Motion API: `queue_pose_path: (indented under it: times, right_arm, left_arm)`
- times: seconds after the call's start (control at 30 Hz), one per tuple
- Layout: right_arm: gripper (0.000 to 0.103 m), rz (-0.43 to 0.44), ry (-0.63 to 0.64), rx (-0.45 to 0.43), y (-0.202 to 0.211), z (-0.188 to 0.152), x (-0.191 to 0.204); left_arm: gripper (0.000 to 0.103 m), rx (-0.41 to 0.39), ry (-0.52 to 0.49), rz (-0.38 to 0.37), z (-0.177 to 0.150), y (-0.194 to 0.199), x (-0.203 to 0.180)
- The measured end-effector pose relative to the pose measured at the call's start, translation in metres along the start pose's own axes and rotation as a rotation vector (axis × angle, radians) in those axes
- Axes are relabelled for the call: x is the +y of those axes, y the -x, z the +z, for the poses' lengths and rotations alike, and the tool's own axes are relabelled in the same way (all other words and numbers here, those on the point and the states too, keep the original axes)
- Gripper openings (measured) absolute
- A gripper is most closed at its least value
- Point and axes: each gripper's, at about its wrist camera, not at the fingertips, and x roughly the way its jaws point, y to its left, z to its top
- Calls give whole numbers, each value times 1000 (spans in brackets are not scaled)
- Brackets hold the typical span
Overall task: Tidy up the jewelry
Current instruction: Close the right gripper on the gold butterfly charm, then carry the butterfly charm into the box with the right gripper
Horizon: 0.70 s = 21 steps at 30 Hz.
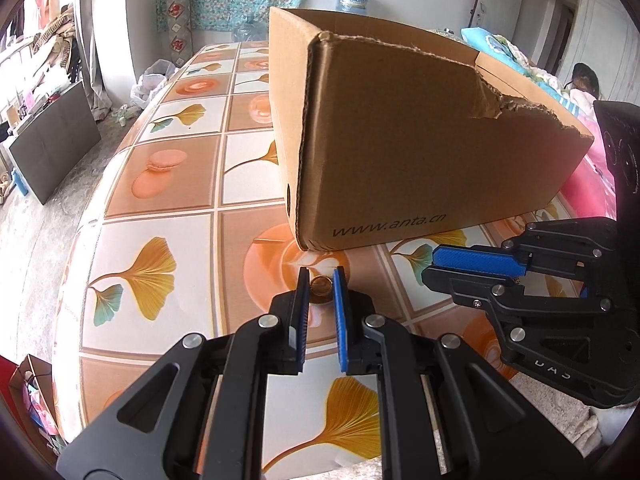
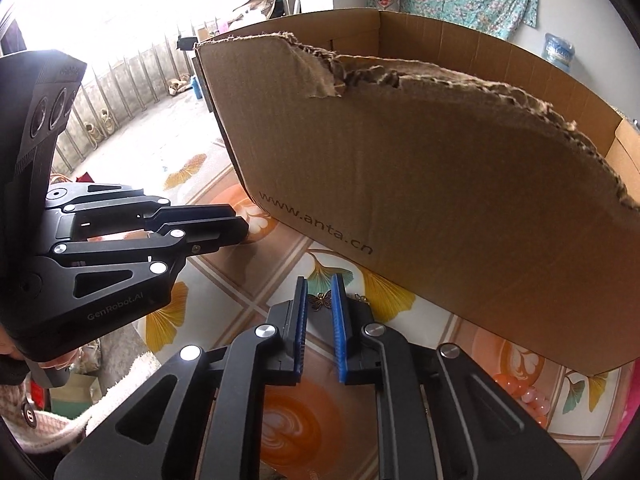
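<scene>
Cardboard box [image 1: 420, 136] on patterned tablecloth [image 1: 168, 184]. Left gripper [image 1: 320, 280] nearly closed on gold ring [image 1: 321, 285] in front of box. Right gripper [image 2: 319, 289] narrowed around butterfly pendant [image 2: 321, 301]; contact unclear.

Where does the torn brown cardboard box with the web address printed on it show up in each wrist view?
Left wrist view: the torn brown cardboard box fills the upper centre and right, standing on the tiled tablecloth beyond the claw.
Right wrist view: the box fills the centre and right, torn top edge toward the camera.
Shared landmark: the printed web address low on its front wall.
</scene>
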Motion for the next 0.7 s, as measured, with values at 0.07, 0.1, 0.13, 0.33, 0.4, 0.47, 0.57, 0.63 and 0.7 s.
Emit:
queue_pose_path:
  times: [0.07, 0.1, 0.13, 0.33, 0.4, 0.47, 0.57, 0.63, 0.7]
  right_arm:
    - [12, 2, -6, -1, 1, -1, -2]
    - [12, 2, -8, -1, 1, -1, -2]
    - [12, 3, -11, 0, 1, -3, -6]
    - [12, 14, -26, -10, 6, -5, -12]
    - [12, 18, -28, -20, 15, -9, -15]
    - [12, 20, -30, -37, 25, -13, -19]
    - [12, 27, -38, -64, 45, -19, -28]
    - [12, 31, -43, -89, 57, -21, -31]
    - [12, 38, -51, -116, 69, -23, -34]
  left_arm:
    - [11, 0, 0, -1, 0, 0, 1]
    - [11, -1, 1, -1, 0, 1, 1]
    - [11, -2, 3, -1, 0, 1, 1]
    - [11, -10, 12, 1, 0, 2, 5]
    - [11, -20, 14, -3, 0, 5, 6]
    - [11, -34, 11, -8, 0, 10, 6]
    - [11, -63, 3, -26, 0, 22, 6]
    - [11, -91, -4, -42, 0, 33, 4]
    - [11, -122, -19, -56, 0, 46, 0]
